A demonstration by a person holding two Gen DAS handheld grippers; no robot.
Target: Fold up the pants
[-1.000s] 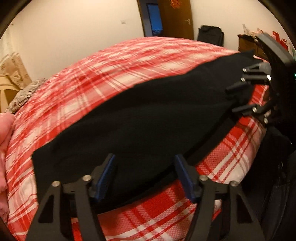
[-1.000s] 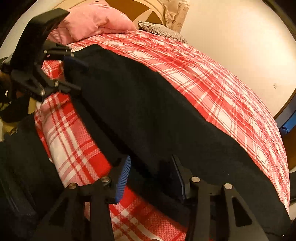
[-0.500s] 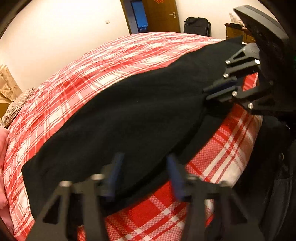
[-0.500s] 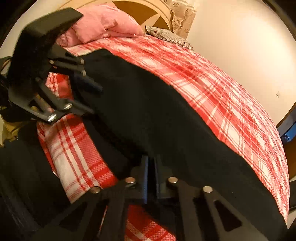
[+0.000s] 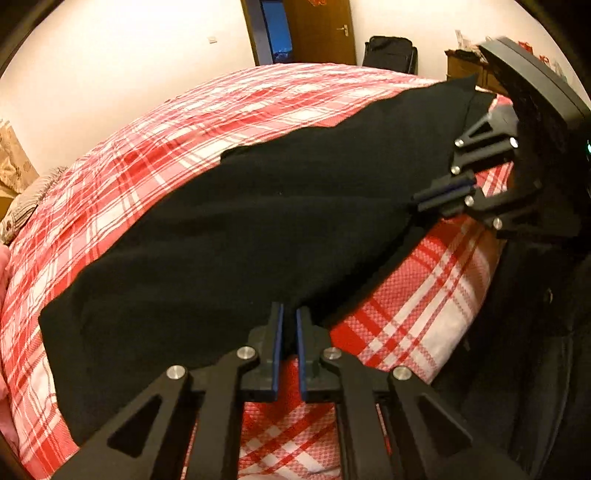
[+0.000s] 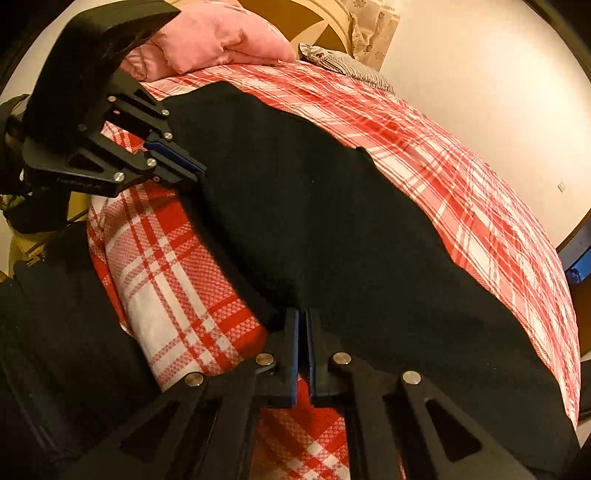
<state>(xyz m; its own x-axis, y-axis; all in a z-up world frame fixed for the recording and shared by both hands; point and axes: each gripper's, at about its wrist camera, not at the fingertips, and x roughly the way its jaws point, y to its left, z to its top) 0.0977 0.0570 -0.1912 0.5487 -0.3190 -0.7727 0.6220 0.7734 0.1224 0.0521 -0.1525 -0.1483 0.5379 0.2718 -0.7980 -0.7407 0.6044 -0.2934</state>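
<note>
Black pants (image 5: 240, 229) lie lengthwise along the near side of a bed with a red and white plaid cover (image 5: 221, 110). My left gripper (image 5: 289, 314) is shut on the pants' near edge. In the same view my right gripper (image 5: 419, 201) is shut on that edge further to the right. The right wrist view shows the pants (image 6: 351, 229) from the other end, with my right gripper (image 6: 303, 314) pinching the near hem and my left gripper (image 6: 201, 173) clamped on the edge at upper left. The cloth between the two grips is raised a little off the cover.
Pink pillows (image 6: 218, 37) and a grey patterned pillow (image 6: 343, 62) lie at the head of the bed. A brown door (image 5: 317, 29), a black bag (image 5: 391, 51) and a wooden dresser (image 5: 465, 62) stand past the foot. The bed's near edge (image 5: 424, 314) drops beside a person's dark clothing.
Both grippers went from open to shut on the pants' near edge, the right one first, then the left. The edge now lifts slightly and the pants bunch toward the far side.
</note>
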